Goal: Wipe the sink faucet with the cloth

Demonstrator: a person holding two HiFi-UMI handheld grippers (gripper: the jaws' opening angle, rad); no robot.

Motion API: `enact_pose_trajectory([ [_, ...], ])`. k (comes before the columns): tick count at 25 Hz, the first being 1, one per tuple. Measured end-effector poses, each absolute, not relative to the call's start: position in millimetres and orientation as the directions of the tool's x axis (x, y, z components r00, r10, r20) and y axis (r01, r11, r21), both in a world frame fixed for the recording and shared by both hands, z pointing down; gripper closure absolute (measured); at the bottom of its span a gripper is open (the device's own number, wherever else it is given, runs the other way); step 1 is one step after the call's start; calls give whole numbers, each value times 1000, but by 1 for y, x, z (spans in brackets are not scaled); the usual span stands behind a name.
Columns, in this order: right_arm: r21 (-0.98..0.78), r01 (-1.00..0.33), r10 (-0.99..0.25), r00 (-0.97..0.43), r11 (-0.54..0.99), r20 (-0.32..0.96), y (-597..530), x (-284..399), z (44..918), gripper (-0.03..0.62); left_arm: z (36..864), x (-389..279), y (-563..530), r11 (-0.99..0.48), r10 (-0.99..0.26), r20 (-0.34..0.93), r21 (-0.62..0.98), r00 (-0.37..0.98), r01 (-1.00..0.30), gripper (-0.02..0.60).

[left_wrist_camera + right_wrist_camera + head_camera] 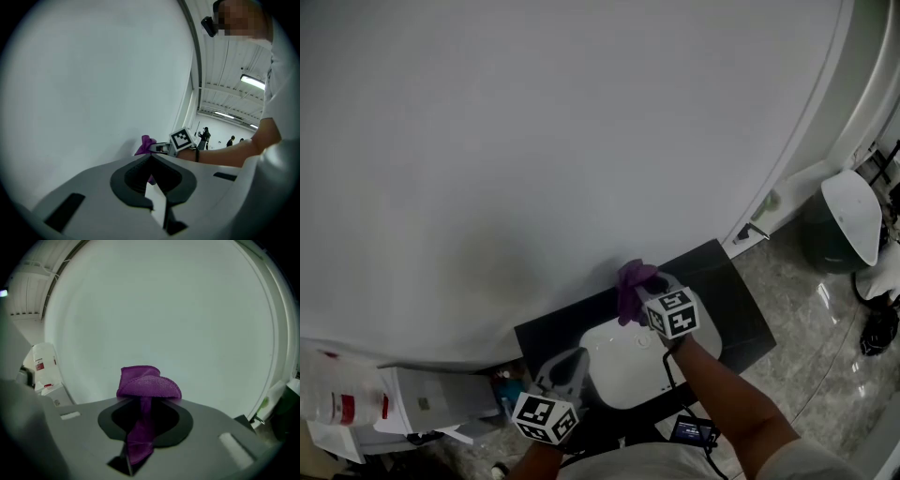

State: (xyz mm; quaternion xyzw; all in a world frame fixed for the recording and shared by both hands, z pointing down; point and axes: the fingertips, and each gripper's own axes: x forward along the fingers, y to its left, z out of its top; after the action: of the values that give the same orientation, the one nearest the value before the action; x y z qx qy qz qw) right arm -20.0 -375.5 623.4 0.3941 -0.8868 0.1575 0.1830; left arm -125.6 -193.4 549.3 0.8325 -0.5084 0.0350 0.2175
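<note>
Gripping the cloth (149, 384) lengthwise, the right hand-held gripper (140, 405) aims it forward.

Black rectangular worktop (727, 291) stands against a white wall. White oval basin (623, 366) is sunk into it. Glossy grey stone floor (806, 319) to the right carries a dark bin with white lid (844, 220).

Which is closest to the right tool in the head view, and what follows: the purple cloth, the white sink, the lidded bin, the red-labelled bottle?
From the right tool:
1. Cloth, gripped in its jaws.
2. Sink, just below it.
3. Bin, far right, on the floor.
4. Bottle, far left.
</note>
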Motion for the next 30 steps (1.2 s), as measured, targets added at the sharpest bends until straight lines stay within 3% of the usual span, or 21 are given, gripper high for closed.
enact_pose_trajectory([
  [3,-124,-738,-609,-628,663,485,-387,-21,642,526,551,-120,-194,-387,-829,287,325,480,-863,577],
  [11,-206,-718,-516,-641,664,569,-267,16,709,525,556,-118,-198,-399,-819,293,326,493,-857,577],
  [15,-191,-736,-572,-638,649,515,-295,34,684,525,556,-115,-202,-403,-817,296,320,495,-857,577],
  [19,-178,-729,-541,-628,661,560,-329,19,703,525,559,-115,-205,-388,-822,301,326,484,-862,577],
  [27,-232,-717,-492,-642,658,588,-271,35,731,525,560,-116,-206,-387,-824,297,328,483,-862,577],
  [30,-194,-733,-557,-636,652,534,-299,53,696,525,557,-117,-205,-388,-826,293,324,481,-863,577],
])
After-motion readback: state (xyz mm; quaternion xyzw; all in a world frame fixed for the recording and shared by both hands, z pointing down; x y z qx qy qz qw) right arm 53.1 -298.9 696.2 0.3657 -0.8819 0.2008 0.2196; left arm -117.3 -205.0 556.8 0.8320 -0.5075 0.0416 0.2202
